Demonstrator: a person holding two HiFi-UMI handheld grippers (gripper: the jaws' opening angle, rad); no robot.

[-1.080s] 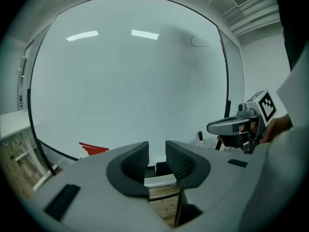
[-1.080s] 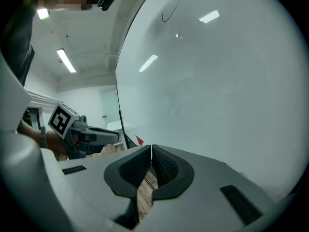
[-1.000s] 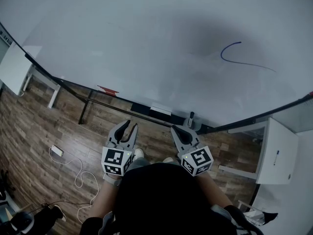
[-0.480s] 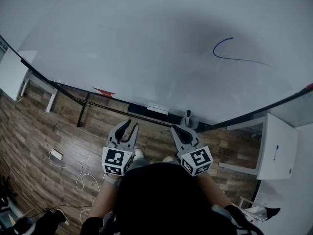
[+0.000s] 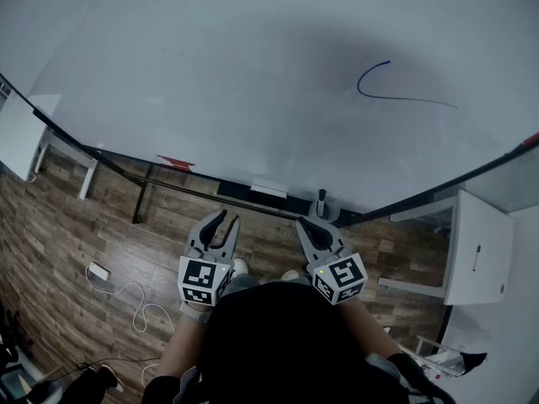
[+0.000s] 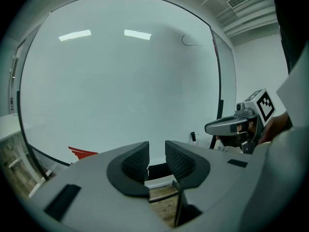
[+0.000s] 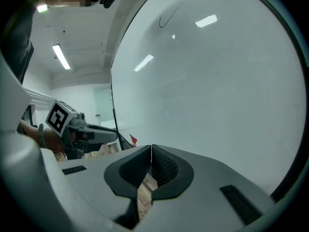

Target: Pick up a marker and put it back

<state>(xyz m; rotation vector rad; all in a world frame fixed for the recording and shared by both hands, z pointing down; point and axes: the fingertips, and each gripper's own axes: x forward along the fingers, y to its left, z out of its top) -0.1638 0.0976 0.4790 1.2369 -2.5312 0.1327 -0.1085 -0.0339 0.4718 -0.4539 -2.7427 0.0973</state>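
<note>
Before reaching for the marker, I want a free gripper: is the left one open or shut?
Open: the left gripper has its jaws apart, with nothing between them.

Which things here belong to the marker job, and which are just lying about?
Job: dark upright marker; large white whiteboard; open left hand-held gripper; shut right hand-held gripper.
Lying about: white rectangular block near the marker; white power strip on the wooden floor; white side table.

I can read no words or numbers anywhere. The cube (image 5: 202, 281) on my left gripper (image 5: 226, 219) and the cube (image 5: 341, 276) on my right gripper (image 5: 305, 223) carry only black-and-white square code patterns. The whiteboard (image 5: 253, 74) bears a blue curved stroke (image 5: 404, 99), which forms no letter, and a red mark (image 5: 177, 161) at its lower edge, too small to read.
</note>
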